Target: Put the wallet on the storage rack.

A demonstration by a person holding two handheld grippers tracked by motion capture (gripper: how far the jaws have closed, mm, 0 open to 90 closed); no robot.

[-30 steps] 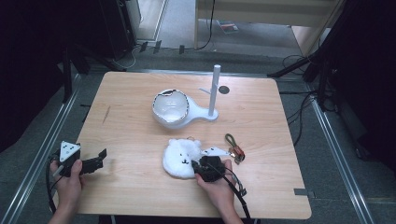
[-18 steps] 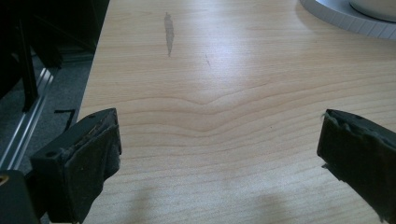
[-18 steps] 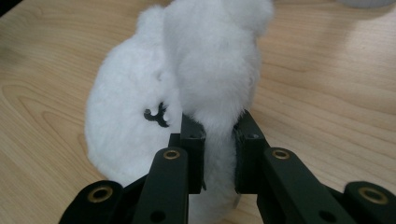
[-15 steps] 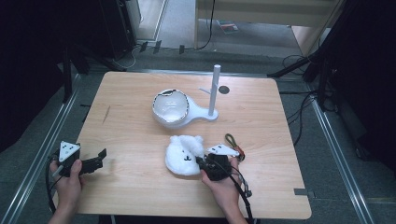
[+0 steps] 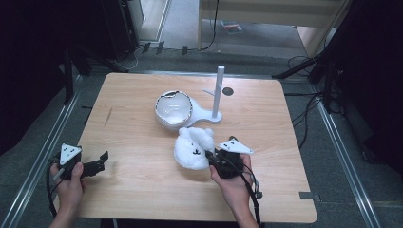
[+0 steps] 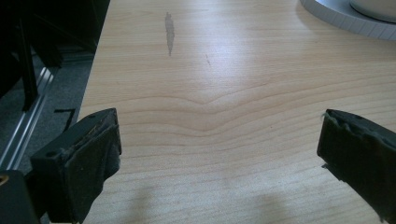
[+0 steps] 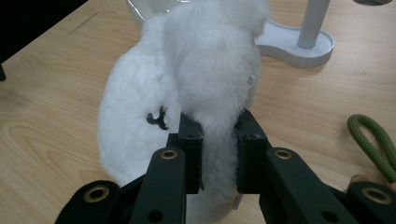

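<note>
A white fluffy plush toy (image 5: 191,148) with a small stitched face hangs just above the table's middle, in front of the bowl. My right gripper (image 5: 210,156) is shut on its right side. In the right gripper view the two black jaws pinch a fold of the plush toy (image 7: 205,70), and my right gripper (image 7: 218,154) has white fur bulging between its pads. My left gripper (image 5: 101,160) rests low at the front left, open; the left gripper view has its jaws far apart over bare wood, left gripper (image 6: 219,154).
A white bowl (image 5: 173,109) sits on a white stand with an upright post (image 5: 219,91) behind the plush. A dark disc (image 5: 228,91) lies by the post. A green cord (image 7: 373,140) lies right of the plush. The wooden table (image 5: 142,190) ends in metal rails.
My right gripper has risen and drifted right and away, lifting the plush toy toward the bowl stand. The left gripper has stayed put.
</note>
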